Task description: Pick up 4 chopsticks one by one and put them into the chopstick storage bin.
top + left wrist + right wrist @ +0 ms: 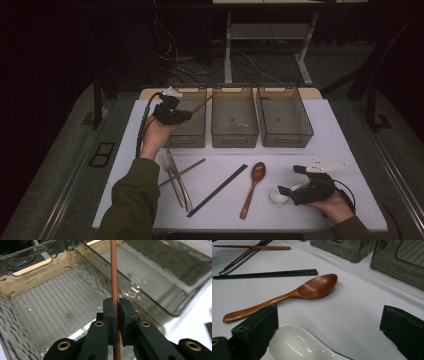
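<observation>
Left forearm, in an olive sleeve, enters from the bottom of the high view and reaches forward and slightly right, wrist nearly straight. The left hand (154, 136) wraps the body of the left gripper (186, 114), which sits at the near rim of the left bin (192, 131) and points toward the bins. Cable trails back along the outer side of the wrist.

Left gripper jaws are pressed together on a brown chopstick (114, 277). In the left gripper view the stick runs straight up between the two pads, clamped low on its length, and passes above the ribbed floor of the left bin. In the high view its free end slants up and to the right over the bin, toward the wall shared with the middle bin (234, 120). The stick is off the table and not resting in the bin.

Right hand (334, 204) lies low at the near right of the white table (345, 145), palm side down, gripper pointing left. Right gripper (290, 181) jaws are spread wide; a white ceramic spoon (297, 345) lies on the table between them, its bowl against the left pad in the right gripper view. The far pad stands well apart from it.

A wooden spoon (253, 186), a black chopstick (218, 190), a second brown chopstick (182, 172) and metal cutlery (176, 179) lie on the table between the hands.
</observation>
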A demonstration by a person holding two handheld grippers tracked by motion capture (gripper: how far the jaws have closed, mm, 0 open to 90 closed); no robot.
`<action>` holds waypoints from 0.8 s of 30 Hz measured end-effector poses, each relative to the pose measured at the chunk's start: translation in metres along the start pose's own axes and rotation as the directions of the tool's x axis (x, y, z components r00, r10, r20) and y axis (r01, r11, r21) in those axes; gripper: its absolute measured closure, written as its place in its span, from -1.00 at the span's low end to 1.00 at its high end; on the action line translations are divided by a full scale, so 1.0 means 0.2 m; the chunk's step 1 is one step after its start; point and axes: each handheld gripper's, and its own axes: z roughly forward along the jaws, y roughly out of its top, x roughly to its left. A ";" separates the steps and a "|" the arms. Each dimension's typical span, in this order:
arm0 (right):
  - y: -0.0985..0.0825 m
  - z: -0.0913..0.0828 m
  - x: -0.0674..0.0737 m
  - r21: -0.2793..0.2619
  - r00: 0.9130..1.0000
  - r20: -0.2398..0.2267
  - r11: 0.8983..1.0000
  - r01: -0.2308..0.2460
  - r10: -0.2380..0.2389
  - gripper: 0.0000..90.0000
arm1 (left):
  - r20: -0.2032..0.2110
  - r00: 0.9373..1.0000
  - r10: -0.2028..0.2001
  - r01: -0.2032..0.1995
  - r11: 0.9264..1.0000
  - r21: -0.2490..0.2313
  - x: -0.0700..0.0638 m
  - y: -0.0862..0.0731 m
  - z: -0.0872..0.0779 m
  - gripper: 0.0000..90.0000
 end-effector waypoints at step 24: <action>0.00 -0.01 0.00 -0.008 1.000 -0.001 1.000 -0.008 0.008 -0.96 | -0.132 0.988 -0.082 0.088 0.996 0.035 0.17 0.04 0.17 0.85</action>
